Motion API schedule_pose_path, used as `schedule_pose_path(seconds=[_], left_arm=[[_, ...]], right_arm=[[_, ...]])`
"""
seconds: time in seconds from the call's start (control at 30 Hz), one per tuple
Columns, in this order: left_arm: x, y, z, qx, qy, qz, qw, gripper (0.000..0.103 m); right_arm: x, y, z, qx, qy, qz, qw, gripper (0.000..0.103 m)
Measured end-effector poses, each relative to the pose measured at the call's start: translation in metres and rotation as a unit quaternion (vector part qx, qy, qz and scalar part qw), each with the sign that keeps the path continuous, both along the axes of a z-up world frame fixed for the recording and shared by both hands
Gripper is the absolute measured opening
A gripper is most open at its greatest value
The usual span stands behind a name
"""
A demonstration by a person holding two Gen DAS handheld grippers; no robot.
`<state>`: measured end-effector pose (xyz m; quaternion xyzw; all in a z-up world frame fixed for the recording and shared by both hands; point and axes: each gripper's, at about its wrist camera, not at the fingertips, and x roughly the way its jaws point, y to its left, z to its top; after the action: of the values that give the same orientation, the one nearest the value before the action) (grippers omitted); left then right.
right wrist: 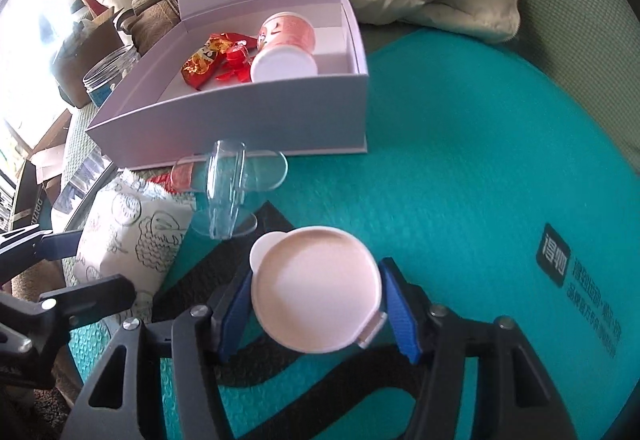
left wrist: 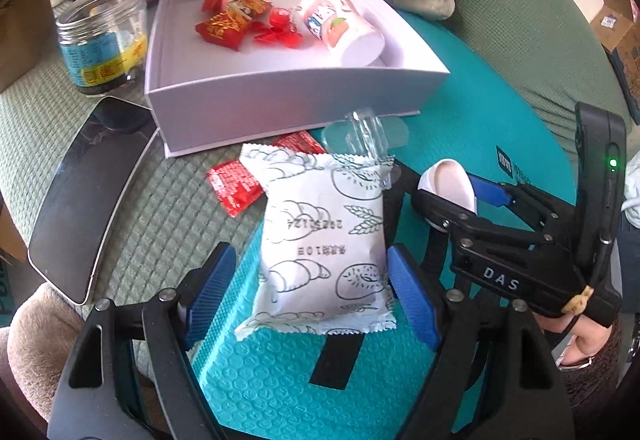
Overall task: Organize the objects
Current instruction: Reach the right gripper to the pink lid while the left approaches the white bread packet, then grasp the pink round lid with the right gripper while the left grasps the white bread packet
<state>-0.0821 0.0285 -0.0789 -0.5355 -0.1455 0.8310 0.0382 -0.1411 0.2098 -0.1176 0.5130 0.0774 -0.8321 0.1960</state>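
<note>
The left gripper pinches a white bread packet and the right gripper clamps a round pink compact, both short of the open white box; the slack wrapper could slip, and a clear acrylic stand blocks the path, with red sachets alongside

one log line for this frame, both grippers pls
left gripper: shut on white snack packet | right gripper: shut on pink round case | white box: open

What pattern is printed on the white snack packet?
Black line drawings of breads and wheat on the snack packet; clearest in left wrist view.
</note>
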Motion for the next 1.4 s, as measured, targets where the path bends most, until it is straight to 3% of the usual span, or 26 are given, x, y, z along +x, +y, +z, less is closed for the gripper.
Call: schedule_pose_path(seconds=[0.17, 0.37, 0.47, 0.97, 1.13, 1.23, 1.4], left_arm=[[-0.008, 0.01, -0.01, -0.024, 0.004, -0.011, 0.9996, 0.077], [-0.003, 0.014, -0.015, -0.035, 0.034, -0.021, 0.9986, 0.058], [0.004, 0.014, -0.012, -0.035, 0.042, -0.029, 0.9981, 0.056], [0.046, 0.006, -0.01, -0.016, 0.013, -0.05, 0.9985, 0.055], [0.047, 0.013, -0.012, -0.038, 0.021, -0.055, 0.9976, 0.056], [0.046, 0.017, -0.012, -0.049, 0.028, -0.06, 0.9966, 0.056], [0.047, 0.016, -0.015, -0.048, 0.044, -0.059, 0.9961, 0.057]], right_arm=[[0.013, 0.01, 0.0, 0.015, 0.001, -0.003, 1.0, 0.062], [0.017, 0.006, -0.001, 0.031, 0.008, 0.008, 0.999, 0.062], [0.021, 0.003, -0.001, 0.025, 0.006, 0.016, 1.0, 0.062], [0.076, -0.005, 0.0, -0.003, -0.001, 0.063, 0.998, 0.06], [0.082, -0.004, -0.002, 0.002, 0.018, 0.055, 0.998, 0.06], [0.082, -0.005, -0.005, 0.017, 0.037, 0.053, 0.998, 0.068], [0.081, 0.0, -0.006, 0.0, 0.039, 0.037, 0.999, 0.07]])
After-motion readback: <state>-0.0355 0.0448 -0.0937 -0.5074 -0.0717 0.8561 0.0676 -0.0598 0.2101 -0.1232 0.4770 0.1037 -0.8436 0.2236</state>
